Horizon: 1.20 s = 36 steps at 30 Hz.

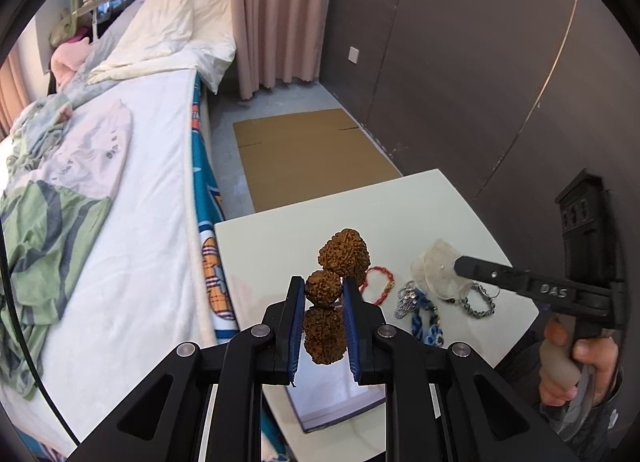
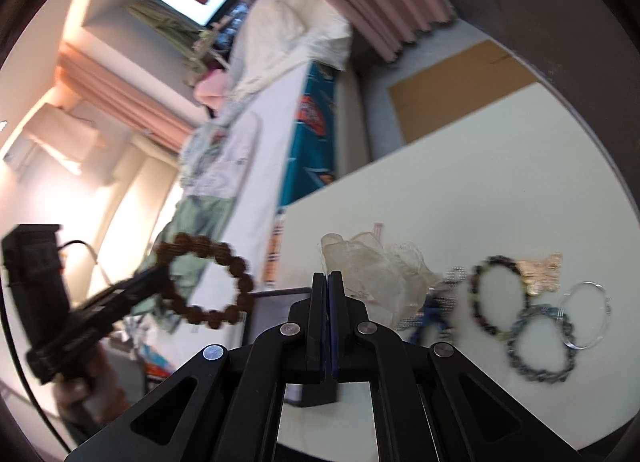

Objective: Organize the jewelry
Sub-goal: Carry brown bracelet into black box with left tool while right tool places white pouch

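Observation:
My left gripper (image 1: 323,289) is shut on a brown rough-bead bracelet (image 1: 343,254) and holds it above the white table (image 1: 280,246). In the right wrist view the same bracelet (image 2: 206,282) hangs from the left gripper at the left, off the table's edge. My right gripper (image 2: 328,276) is shut on a sheer organza pouch (image 2: 376,266); it shows in the left wrist view (image 1: 440,270) pinched above the jewelry. On the table lie a red cord bracelet (image 1: 378,285), a blue bracelet (image 1: 424,322), a dark bead bracelet (image 2: 498,298), a blue-grey bracelet (image 2: 540,346) and a clear bangle (image 2: 586,314).
A bed (image 1: 132,202) with clothes stands left of the table. Flat cardboard (image 1: 308,154) lies on the floor beyond it. A dark wall (image 1: 460,62) runs along the right. A rose-gold butterfly piece (image 2: 540,272) and a silver chain (image 1: 478,304) lie among the jewelry.

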Motion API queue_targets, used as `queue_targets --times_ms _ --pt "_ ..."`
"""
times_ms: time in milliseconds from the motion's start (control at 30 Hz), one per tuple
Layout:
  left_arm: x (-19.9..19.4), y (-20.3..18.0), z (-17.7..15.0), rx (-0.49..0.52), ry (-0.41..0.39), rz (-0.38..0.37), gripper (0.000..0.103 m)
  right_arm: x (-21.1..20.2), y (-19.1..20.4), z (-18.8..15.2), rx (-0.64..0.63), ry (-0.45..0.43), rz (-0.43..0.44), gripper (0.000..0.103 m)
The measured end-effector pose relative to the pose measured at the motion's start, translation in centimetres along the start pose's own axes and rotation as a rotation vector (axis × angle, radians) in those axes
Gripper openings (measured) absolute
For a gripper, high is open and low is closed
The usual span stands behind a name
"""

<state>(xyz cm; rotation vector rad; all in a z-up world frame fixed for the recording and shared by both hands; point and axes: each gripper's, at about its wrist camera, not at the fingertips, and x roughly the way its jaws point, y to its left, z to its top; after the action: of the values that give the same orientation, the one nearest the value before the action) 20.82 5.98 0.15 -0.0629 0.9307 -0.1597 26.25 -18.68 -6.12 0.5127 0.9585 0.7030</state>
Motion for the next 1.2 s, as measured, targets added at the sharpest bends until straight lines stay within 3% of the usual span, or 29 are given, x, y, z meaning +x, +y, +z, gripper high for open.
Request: queue_targets --times_ms 267,400,433,500,567,833,1067,1133,1167,1200 --pt "0.8 0.0 -1.7 -0.013 0.04 -0.04 0.019 0.9 3.3 -0.4 -0.052 -0.005 0.076 0.003" --pt "2.7 -0.8 -2.1 -0.012 0.104 -0.082 0.025 0.8 3.8 -0.4 -0.055 -0.011 0.089 0.003" --pt "3.1 -0.8 -2.2 -0.01 0.117 -0.086 0.03 0.7 3.9 -0.5 -0.054 -0.011 0.093 0.003" --pt "3.1 -0.6 -2.1 -0.024 0.113 -0.082 0.063 0.8 4.1 -0.7 -0.059 -0.008 0.099 0.003" --pt "2.3 0.1 -1.9 -0.045 0.079 -0.074 0.076 0.6 4.2 -0.9 -0.065 -0.002 0.112 0.003" --pt "0.4 2.8 -1.8 -0.091 0.045 -0.032 0.077 2.2 5.9 -1.8 -0.098 0.053 0.185 0.003" --pt "-0.7 4.4 -2.2 -0.124 0.033 0.002 0.077 5.7 8.4 -3.6 -0.159 0.127 0.163 0.005" --pt "-1.0 4.5 -2.2 -0.127 0.03 0.001 0.077 6.5 8.3 -3.7 -0.147 0.179 0.163 0.028" --pt "-1.1 4.4 -2.3 -0.125 0.029 -0.001 0.077 6.6 8.0 -3.8 -0.136 0.186 0.161 0.061" --pt "-1.2 4.2 -2.3 -0.122 0.029 -0.002 0.077 6.1 7.5 -3.6 -0.122 0.167 0.146 0.081"
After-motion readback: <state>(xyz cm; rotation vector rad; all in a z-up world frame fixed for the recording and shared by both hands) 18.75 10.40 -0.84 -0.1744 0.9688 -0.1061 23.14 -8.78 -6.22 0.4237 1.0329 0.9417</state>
